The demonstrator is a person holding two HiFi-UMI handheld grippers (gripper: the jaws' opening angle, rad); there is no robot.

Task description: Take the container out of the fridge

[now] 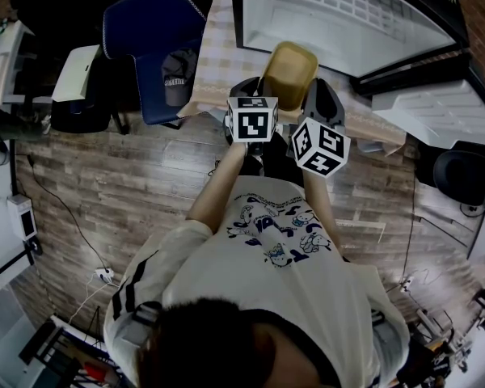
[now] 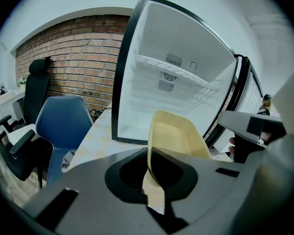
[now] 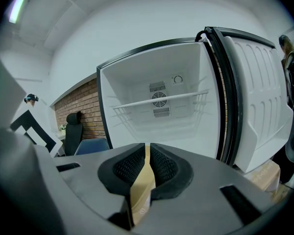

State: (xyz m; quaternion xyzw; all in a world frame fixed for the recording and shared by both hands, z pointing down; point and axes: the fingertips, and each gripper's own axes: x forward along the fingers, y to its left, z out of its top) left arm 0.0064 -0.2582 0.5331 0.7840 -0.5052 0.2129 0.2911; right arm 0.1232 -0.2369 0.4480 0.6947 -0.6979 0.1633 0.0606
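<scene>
Head view: your left gripper (image 1: 257, 89) and right gripper (image 1: 314, 97) both clamp the yellow container's (image 1: 289, 73) rim, with the open fridge (image 1: 339, 14) at one o'clock.

I am pinching the near wall of the pale yellow container (image 2: 179, 133) between the closed jaws of my left gripper (image 2: 151, 177), and the tub is hanging tilted with its hollow turned to the right. My right gripper (image 2: 250, 126) is showing just beside its far rim. Behind it the fridge (image 2: 152, 43) is standing open, with a wire shelf (image 2: 171, 70) crossing its white inside. A blue chair (image 2: 63, 124) is sitting to the left, before a brick wall (image 2: 73, 53).
</scene>
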